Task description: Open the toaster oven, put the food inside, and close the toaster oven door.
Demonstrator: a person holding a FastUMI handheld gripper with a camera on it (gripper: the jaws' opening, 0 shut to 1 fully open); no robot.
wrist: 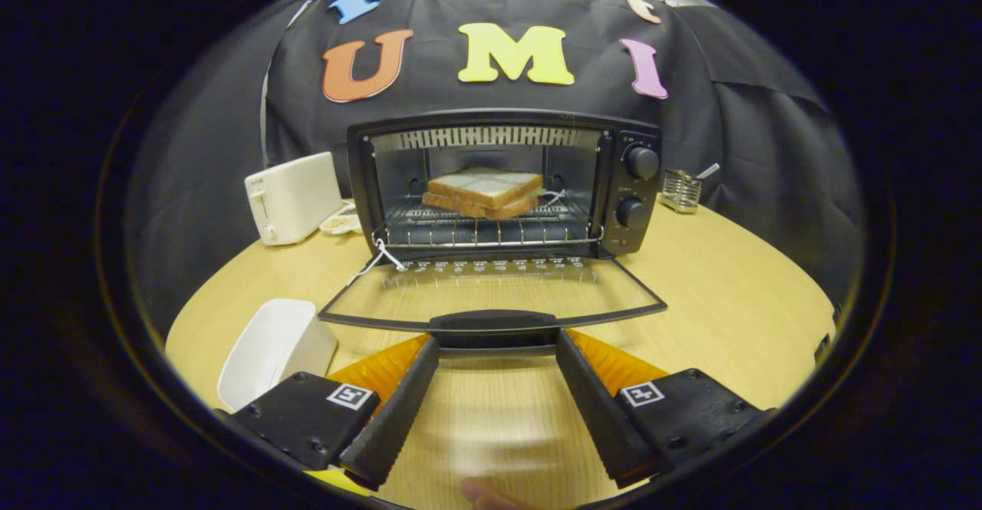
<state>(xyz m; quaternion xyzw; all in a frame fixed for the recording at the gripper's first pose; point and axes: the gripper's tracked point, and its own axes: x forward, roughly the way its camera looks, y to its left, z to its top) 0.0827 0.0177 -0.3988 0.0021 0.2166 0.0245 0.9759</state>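
Gripper view shows us the black toaster oven [502, 184] standing on the pale wooden tabletop [729, 287] with its glass door [491, 291] folded fully down toward us. On the wire rack [491, 228] inside lies the food, a stacked sandwich of toasted bread slices [485, 192], well back in the cavity. We judge the opening and the loading done; only shutting the door remains. Our hand-held gripper [497, 345] has its fingers spread wide apart and grips nothing; the tips sit just under either end of the door's black handle [493, 321], seemingly placed to lift it. A white pop-up toaster [293, 197] stands left of the oven, a white rectangular tub [272, 347] lies nearer us on the left, and a small wire holder [680, 189] sits to the right.
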